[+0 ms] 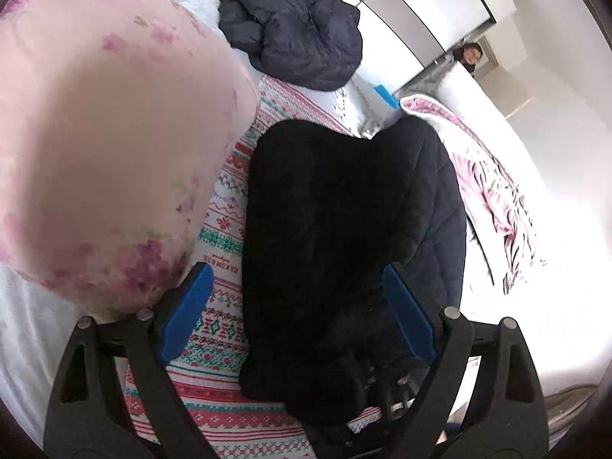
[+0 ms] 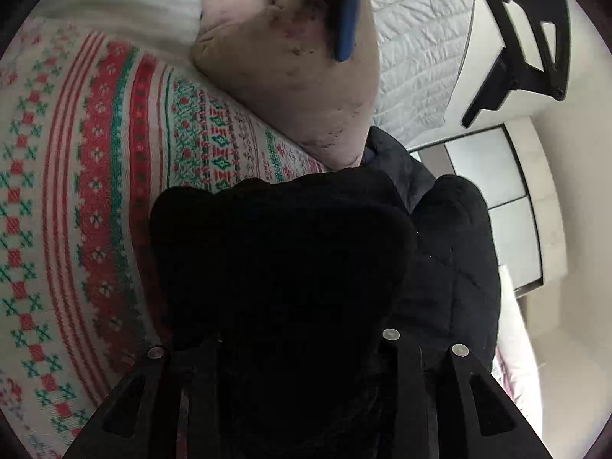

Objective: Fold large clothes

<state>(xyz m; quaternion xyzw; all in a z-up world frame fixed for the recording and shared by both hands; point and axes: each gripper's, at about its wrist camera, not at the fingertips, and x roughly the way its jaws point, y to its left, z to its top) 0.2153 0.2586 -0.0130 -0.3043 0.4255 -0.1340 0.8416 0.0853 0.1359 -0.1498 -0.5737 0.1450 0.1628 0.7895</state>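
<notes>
The black garment (image 1: pixel 336 248) lies on the bed, on a patterned blanket (image 1: pixel 225 206) with red and green bands, and it looks partly folded: the fabric is doubled over into a thick bundle, with a quilted dark layer showing along its right side. I judge the fold to be under way rather than finished, since the bundle is uneven and part of it hangs from a gripper instead of resting flat.

The left hand-held gripper (image 1: pixel 302 313) is released, its blue pads spread wide. The black fabric lies between them, touching the right pad, but they do not pinch it. The right hand-held gripper (image 2: pixel 290 329) has its fingertips buried in dark cloth in its own view, so the jaws cannot be seen; it appears to be clenched on a fold of the black garment, though I cannot be sure.

What seems left is to lay the held part down, square the edges and smooth the stack. A second dark jacket (image 1: pixel 294 34) sits crumpled at the far side of the bed, apparently not yet folded.

A pink floral pillow (image 1: pixel 99 126) rests just left of the garment, touching the blanket. Beyond are a pale quilted bedspread (image 2: pixel 413 57), a pink striped cover (image 1: pixel 493 191) at the right, white wardrobe doors (image 1: pixel 413 11), and a person at the far right.
</notes>
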